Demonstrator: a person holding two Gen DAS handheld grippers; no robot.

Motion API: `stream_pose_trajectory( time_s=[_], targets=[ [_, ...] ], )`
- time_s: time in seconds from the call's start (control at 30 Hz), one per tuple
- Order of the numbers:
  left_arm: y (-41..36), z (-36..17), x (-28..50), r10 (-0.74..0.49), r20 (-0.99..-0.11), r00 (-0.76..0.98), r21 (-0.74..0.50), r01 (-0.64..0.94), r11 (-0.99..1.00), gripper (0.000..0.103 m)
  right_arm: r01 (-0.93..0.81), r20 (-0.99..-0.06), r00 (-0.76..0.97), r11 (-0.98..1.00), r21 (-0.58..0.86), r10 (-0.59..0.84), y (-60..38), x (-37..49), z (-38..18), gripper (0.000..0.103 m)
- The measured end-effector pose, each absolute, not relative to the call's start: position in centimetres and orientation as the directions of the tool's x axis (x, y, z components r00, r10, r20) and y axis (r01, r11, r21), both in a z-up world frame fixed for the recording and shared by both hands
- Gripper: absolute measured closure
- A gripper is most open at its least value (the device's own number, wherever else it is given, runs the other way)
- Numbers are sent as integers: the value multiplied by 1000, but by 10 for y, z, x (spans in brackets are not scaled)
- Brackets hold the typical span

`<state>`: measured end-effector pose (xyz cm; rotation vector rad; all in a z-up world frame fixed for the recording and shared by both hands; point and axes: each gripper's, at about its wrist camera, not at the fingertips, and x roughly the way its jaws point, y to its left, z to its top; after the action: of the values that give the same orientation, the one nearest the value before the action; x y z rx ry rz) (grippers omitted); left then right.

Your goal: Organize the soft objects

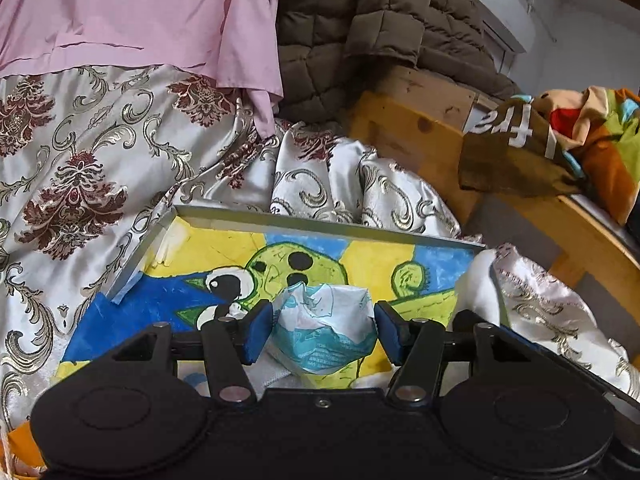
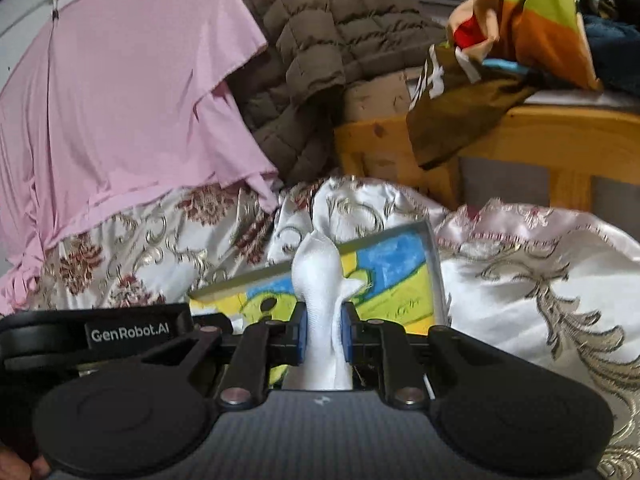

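In the left wrist view my left gripper is open, its blue pads either side of a crumpled white and teal packet that lies on a painted yellow, blue and green picture in a grey frame. I cannot tell whether the pads touch the packet. In the right wrist view my right gripper is shut on a bunched white cloth, which stands up between the pads above the same framed picture.
A floral satin bedspread lies under the picture. A pink sheet and a brown quilted jacket hang behind. A wooden bed frame at the right carries colourful crumpled clothes.
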<state>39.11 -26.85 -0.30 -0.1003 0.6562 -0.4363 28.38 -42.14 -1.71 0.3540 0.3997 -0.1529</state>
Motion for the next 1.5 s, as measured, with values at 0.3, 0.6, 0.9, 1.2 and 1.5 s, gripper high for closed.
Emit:
stream_pose_trajectory(
  time_s=[0.3, 0.6, 0.9, 1.2, 1.5],
  targets=[
    [-259, -6, 395, -395, -590, 705, -251, 304, 919, 38, 225, -424, 903, 914, 339, -65, -426, 283, -22, 59],
    [-251, 2, 391, -395, -592, 703, -291, 271, 918, 23, 233, -416, 907, 900, 368, -65, -430, 278, -18, 36],
    [-236, 25, 371, -387, -561, 732, -283, 269, 920, 19, 221, -377, 924, 892, 395, -63, -430, 261, -1, 17],
    [-205, 59, 332, -363, -506, 782, -265, 259, 929, 13, 199, -322, 944, 893, 404, -65, -421, 223, 31, 4],
    [-166, 80, 276, -348, -468, 813, -239, 262, 935, 9, 167, -282, 958, 905, 390, -54, -404, 176, 50, 0]
  ],
)
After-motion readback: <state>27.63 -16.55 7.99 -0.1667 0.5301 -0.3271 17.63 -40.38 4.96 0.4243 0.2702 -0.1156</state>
